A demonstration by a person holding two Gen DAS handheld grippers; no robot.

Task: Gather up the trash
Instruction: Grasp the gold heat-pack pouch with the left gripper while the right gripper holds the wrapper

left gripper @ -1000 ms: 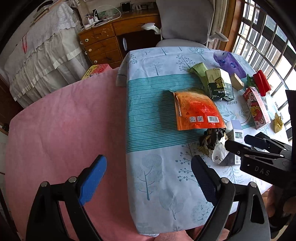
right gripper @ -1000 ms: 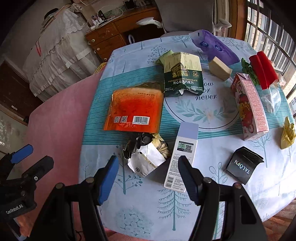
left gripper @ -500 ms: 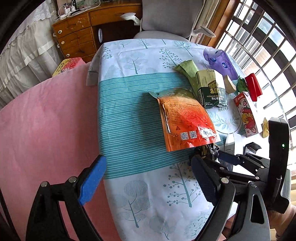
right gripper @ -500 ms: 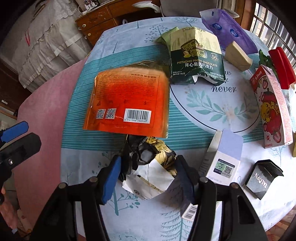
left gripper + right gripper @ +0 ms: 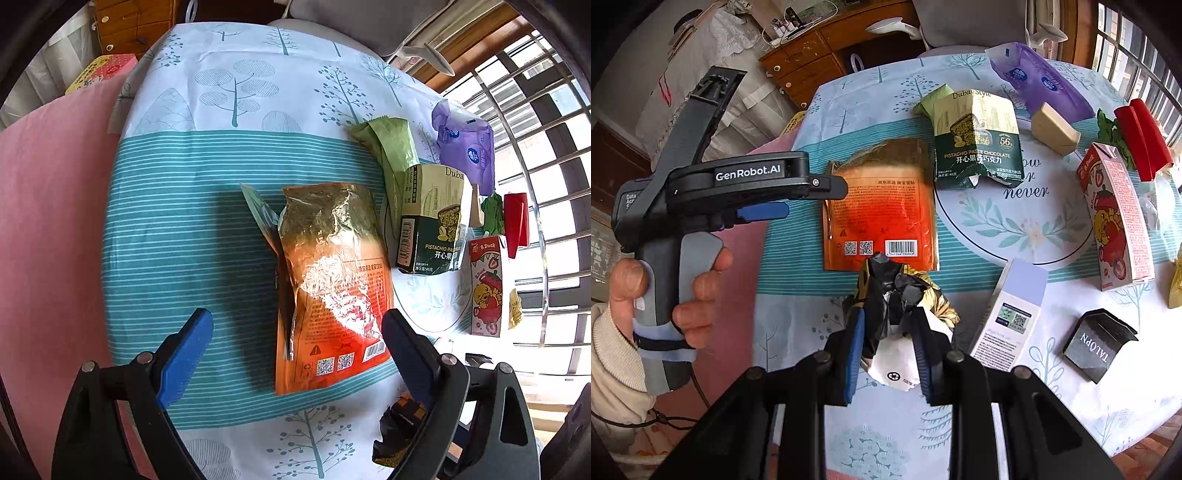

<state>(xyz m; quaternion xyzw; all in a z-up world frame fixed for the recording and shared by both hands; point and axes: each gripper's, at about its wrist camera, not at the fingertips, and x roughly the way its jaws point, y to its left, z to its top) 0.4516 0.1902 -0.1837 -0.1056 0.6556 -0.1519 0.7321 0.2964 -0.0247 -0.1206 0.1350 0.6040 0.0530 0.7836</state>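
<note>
The crumpled black-and-gold wrapper (image 5: 905,295) sits at the near edge of the surface (image 5: 1052,229), at 6 o'clock from the orange pouch (image 5: 882,206). Your right gripper (image 5: 888,345) has just been closing, and its fingers (image 5: 855,347) now press the wrapper from both sides. Your left gripper (image 5: 295,350) hangs over the orange pouch (image 5: 332,288) with its fingers (image 5: 186,354) wide apart, touching nothing. At 3 o'clock from the wrapper lies a pale blue box (image 5: 1012,314).

The right finger (image 5: 406,354) hides most of the crumpled wrapper (image 5: 397,432). The yellow scrap (image 5: 1176,284) is cut off by the frame edge.
</note>
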